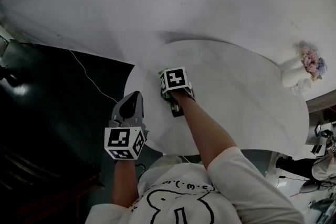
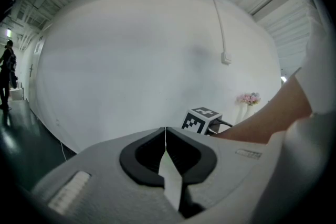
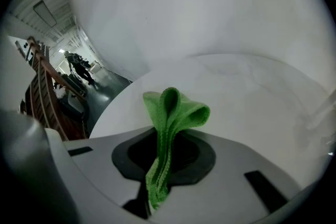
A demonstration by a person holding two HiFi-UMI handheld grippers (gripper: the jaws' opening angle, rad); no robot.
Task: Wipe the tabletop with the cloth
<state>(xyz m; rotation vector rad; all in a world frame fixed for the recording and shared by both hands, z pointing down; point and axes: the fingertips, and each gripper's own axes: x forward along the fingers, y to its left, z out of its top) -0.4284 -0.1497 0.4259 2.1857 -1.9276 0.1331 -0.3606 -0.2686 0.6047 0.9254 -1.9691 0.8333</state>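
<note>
My right gripper (image 1: 167, 86) hovers over the left part of the round white tabletop (image 1: 236, 92), its marker cube facing up. In the right gripper view it (image 3: 164, 136) is shut on a green cloth (image 3: 176, 110), whose folded loop sticks out past the jaws above the tabletop (image 3: 252, 92). A sliver of the cloth (image 1: 160, 74) peeks out beside the cube. My left gripper (image 1: 133, 97) is off the table's left edge, over the dark floor. Its jaws (image 2: 166, 131) are shut tip to tip with nothing between them.
A white vase of pink flowers (image 1: 310, 63) stands at the table's far right edge and also shows as flowers (image 2: 249, 98) in the left gripper view. Dark floor (image 1: 52, 113) with a thin cable (image 1: 89, 77) lies left. People (image 3: 79, 64) stand far off.
</note>
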